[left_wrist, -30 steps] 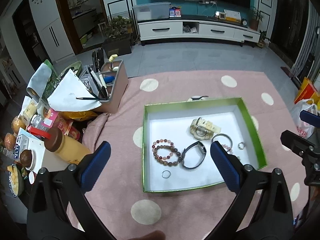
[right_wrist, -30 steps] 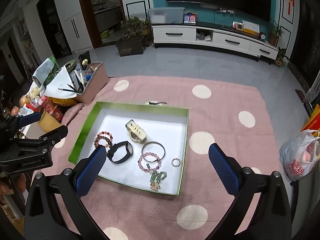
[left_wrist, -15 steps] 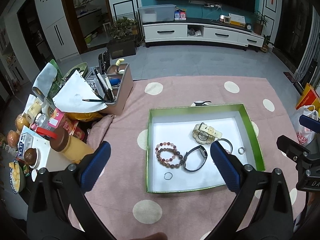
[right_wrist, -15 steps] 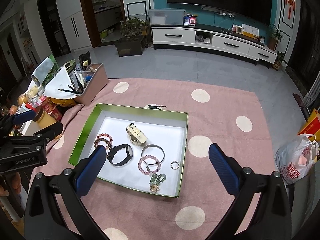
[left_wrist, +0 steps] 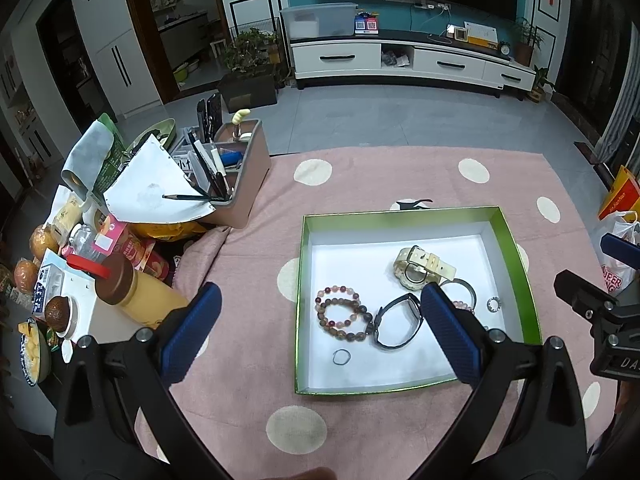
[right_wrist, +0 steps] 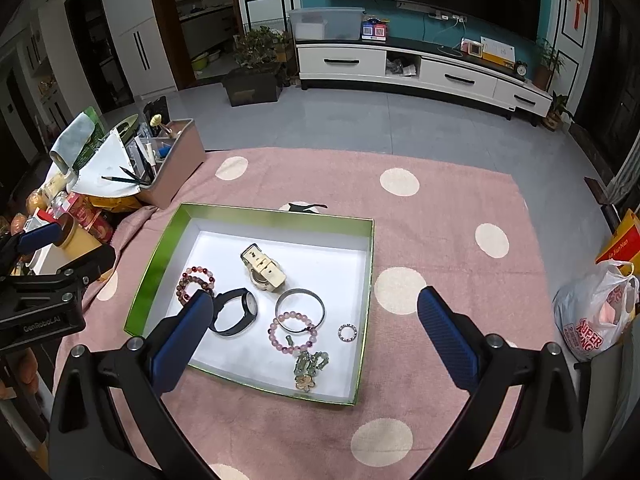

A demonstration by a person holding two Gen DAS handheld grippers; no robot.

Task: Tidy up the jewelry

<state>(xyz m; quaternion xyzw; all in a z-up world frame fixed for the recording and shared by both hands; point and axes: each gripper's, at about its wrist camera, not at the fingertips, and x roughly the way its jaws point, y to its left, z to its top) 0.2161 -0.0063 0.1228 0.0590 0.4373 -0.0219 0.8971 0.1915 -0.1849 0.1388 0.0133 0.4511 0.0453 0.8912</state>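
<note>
Left wrist view, my left gripper [left_wrist: 320, 336] spread wide and empty, my right gripper [right_wrist: 316, 332] likewise, beyond them the green-rimmed white-lined cardboard tray [left_wrist: 516, 256] on the pink dotted rug [left_wrist: 380, 184], holding a black strap watch [left_wrist: 398, 322], beaded stone bracelets [left_wrist: 340, 316], a cream buckled watch [left_wrist: 420, 270].

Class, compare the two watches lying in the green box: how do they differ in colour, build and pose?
The black watch is dark with a slim strap; the cream watch is pale with a broad, chunky strap. The black watch's strap forms an open loop lying flat, while the cream watch is bunched, its strap folded over the case. The black watch lies nearer the cameras, the cream one farther back. Both rest on the white floor of the box, untouched.
</note>
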